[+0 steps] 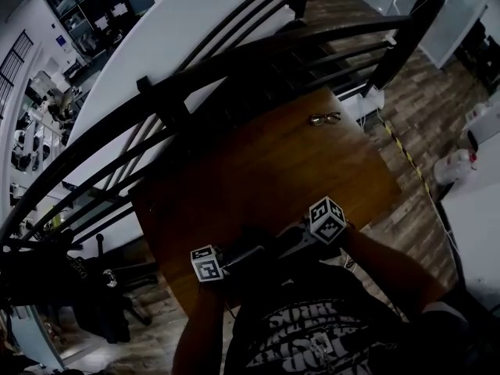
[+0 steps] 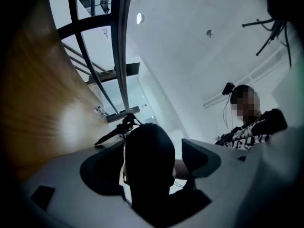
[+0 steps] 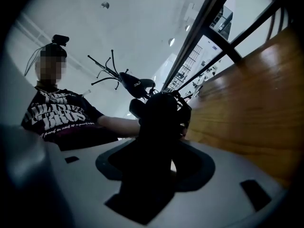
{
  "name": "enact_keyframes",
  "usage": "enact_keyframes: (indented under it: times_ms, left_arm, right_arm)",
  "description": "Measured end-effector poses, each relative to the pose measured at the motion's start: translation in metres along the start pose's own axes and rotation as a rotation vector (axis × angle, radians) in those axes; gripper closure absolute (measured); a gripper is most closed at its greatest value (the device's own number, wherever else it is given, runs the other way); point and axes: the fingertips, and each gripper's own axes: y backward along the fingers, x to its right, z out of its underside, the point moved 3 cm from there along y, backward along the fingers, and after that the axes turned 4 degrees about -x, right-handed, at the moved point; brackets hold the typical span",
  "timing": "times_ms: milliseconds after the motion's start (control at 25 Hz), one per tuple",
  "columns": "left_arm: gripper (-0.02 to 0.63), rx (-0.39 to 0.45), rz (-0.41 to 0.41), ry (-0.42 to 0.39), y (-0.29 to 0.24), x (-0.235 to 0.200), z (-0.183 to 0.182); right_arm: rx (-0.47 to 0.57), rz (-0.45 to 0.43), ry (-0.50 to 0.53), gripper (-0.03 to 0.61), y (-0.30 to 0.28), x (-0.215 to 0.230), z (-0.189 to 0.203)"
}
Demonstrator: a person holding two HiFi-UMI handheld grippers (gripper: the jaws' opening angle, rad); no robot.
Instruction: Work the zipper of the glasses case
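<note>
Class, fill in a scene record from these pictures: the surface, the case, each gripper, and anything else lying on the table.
surface: wooden table, beside a dark railing
case: dark glasses case, between the two grippers by the table's near edge
left gripper: jaws apart, case between them, pads not pressing
right gripper: looks closed on the case
also on table: glasses at the far corner, away from the case
</note>
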Motion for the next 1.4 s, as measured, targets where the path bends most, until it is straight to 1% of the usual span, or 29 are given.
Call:
enact_keyframes:
  times_ms: [80,200,240,280,320,440,520,600,640,720,800,880,920,960,1080,1320,1360,1400]
  left_arm:
    - [0.250,-0.019,0.028,-0.012,-0.011,0.007,0.000]
    - [0.253,-0.038,0.015,-0.027,-0.022,0.008,0.001]
    - [0.272,-0.041,0.009,-0.028,-0.024,0.008,0.000]
    - [0.347,-0.046,0.003,-0.034,-0.025,0.007,-0.001]
    - [0.347,-0.056,-0.004,-0.048,-0.025,0.007,-0.001]
    - [0.348,-0.088,-0.046,-0.122,-0.023,0.009,-0.002]
    - [0.348,-0.092,-0.094,-0.190,-0.020,0.010,-0.010]
    - [0.348,-0.110,-0.165,-0.296,-0.017,0.010,-0.021]
    - [0.348,-0.142,-0.205,-0.369,-0.015,0.010,-0.024]
    - [0.348,-0.258,-0.287,-0.543,-0.015,0.014,-0.024]
    - [0.348,-0.400,-0.350,-0.718,-0.019,0.020,-0.019]
    - [0.348,-0.517,-0.365,-0.862,-0.030,0.026,-0.013]
    - [0.348,-0.561,-0.361,-0.913,-0.037,0.028,-0.009]
    - [0.348,-0.593,-0.353,-0.947,-0.043,0.029,-0.004]
    - [0.348,-0.631,-0.339,-0.982,-0.051,0.030,0.006]
    - [0.350,-0.653,-0.348,-0.985,-0.051,0.032,0.015]
    - [0.350,-0.656,-0.349,-0.985,-0.051,0.032,0.016]
    - [0.350,-0.658,-0.351,-0.985,-0.050,0.031,0.016]
  right_arm:
    - [-0.031,-0.005,0.010,0.347,0.001,-0.002,0.003]
    - [-0.049,-0.016,0.028,0.348,0.005,-0.004,0.006]
    - [-0.051,-0.019,0.036,0.348,0.007,-0.005,0.006]
    - [-0.057,-0.017,0.042,0.350,0.008,-0.006,0.005]
    - [-0.069,-0.010,0.045,0.350,0.008,-0.006,0.006]
    - [-0.092,0.019,0.010,0.348,0.007,0.000,0.010]
    - [-0.062,0.036,-0.029,0.348,0.015,0.007,0.008]
    - [-0.010,0.072,-0.054,0.348,0.030,0.016,0.003]
    - [0.022,0.094,-0.061,0.348,0.039,0.021,-0.001]
    - [0.102,0.124,-0.067,0.350,0.055,0.024,-0.012]
    - [0.172,0.112,-0.059,0.356,0.063,0.020,-0.028]
    - [0.191,0.074,-0.038,0.379,0.065,0.012,-0.041]
    - [0.183,0.055,-0.027,0.385,0.065,0.009,-0.044]
    - [0.171,0.039,-0.019,0.387,0.063,0.007,-0.045]
    - [0.145,0.006,-0.013,0.387,0.055,0.001,-0.044]
    - [0.134,-0.038,-0.009,0.385,0.045,-0.006,-0.043]
    - [0.127,-0.051,0.001,0.388,0.044,-0.008,-0.043]
    - [0.121,-0.063,0.016,0.407,0.044,-0.010,-0.043]
